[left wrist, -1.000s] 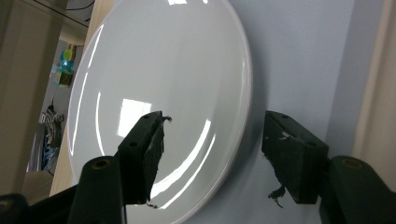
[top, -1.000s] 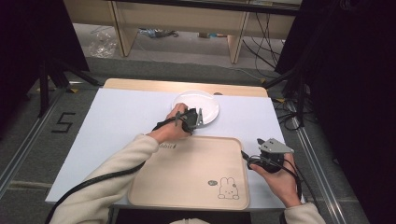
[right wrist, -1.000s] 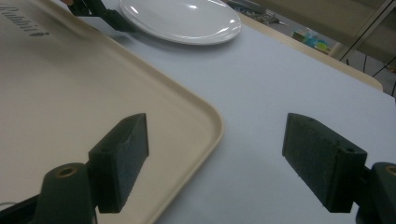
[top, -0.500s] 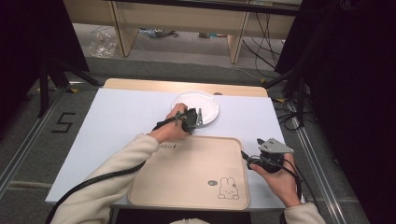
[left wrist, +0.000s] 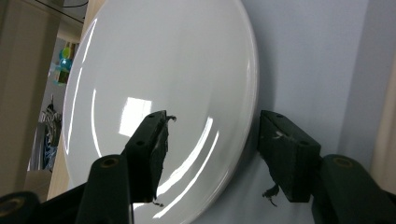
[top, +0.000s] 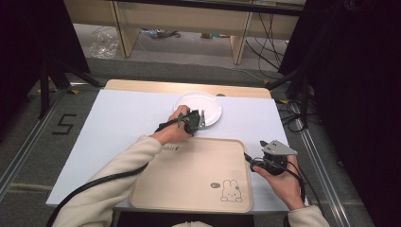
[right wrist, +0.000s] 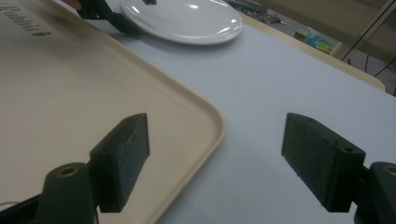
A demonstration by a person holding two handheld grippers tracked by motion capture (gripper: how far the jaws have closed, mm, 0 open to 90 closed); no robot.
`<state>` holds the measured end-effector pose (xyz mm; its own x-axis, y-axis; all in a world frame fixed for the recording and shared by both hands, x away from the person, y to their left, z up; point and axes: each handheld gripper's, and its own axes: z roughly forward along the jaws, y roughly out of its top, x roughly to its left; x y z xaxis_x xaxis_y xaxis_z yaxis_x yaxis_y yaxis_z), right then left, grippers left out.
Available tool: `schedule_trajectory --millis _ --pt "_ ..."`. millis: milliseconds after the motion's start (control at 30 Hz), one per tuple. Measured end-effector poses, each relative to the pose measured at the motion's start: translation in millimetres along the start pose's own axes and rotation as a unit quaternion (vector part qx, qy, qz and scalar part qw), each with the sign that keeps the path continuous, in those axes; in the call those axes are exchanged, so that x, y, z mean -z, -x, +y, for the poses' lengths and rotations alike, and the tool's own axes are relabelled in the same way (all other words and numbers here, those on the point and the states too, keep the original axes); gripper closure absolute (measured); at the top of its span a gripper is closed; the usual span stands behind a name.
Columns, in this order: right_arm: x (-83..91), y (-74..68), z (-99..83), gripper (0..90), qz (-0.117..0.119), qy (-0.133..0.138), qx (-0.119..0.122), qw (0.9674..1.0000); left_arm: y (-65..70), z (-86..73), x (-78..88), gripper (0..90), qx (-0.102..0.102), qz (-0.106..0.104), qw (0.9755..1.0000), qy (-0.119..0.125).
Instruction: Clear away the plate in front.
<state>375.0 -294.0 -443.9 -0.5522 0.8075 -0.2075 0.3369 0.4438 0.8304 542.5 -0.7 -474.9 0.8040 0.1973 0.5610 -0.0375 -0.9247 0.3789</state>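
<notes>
A white plate (top: pixel 198 107) lies on the pale table cover at the far middle. My left gripper (top: pixel 199 120) is at its near rim, open, one jaw over the plate (left wrist: pixel 154 88) and the other jaw outside the rim. A beige tray (top: pixel 194 172) with a rabbit print sits at the near edge. My right gripper (top: pixel 250 161) stands open at the tray's right rim (right wrist: pixel 212 122), one jaw over the tray and the other over the table cover. Farther off in the right gripper view are the plate (right wrist: pixel 187 18) and the left gripper (right wrist: pixel 100 9).
The table's wooden far edge (top: pixel 184 86) shows beyond the pale cover (top: pixel 123 118). Black cables trail from both grippers along the sleeves. Dark curtains and floor cables surround the table.
</notes>
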Motion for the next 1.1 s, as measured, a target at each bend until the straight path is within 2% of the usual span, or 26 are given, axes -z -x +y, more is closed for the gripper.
schedule_trajectory --millis 433,767,1100 --pt "0.1 0.1 0.1 25.0 0.000 0.001 0.002 1.0000 0.4 -0.4 -1.1 47.7 -0.002 -0.002 1.0000 0.002" --pt "0.0 0.1 0.2 25.4 0.001 0.002 0.002 1.0000 0.6 -0.6 -2.5 60.4 -0.004 -0.017 0.9998 0.004" --pt "0.0 0.0 0.2 25.5 0.001 0.002 0.002 1.0000 1.9 0.0 -2.8 69.5 -0.009 -0.025 0.9996 0.004"
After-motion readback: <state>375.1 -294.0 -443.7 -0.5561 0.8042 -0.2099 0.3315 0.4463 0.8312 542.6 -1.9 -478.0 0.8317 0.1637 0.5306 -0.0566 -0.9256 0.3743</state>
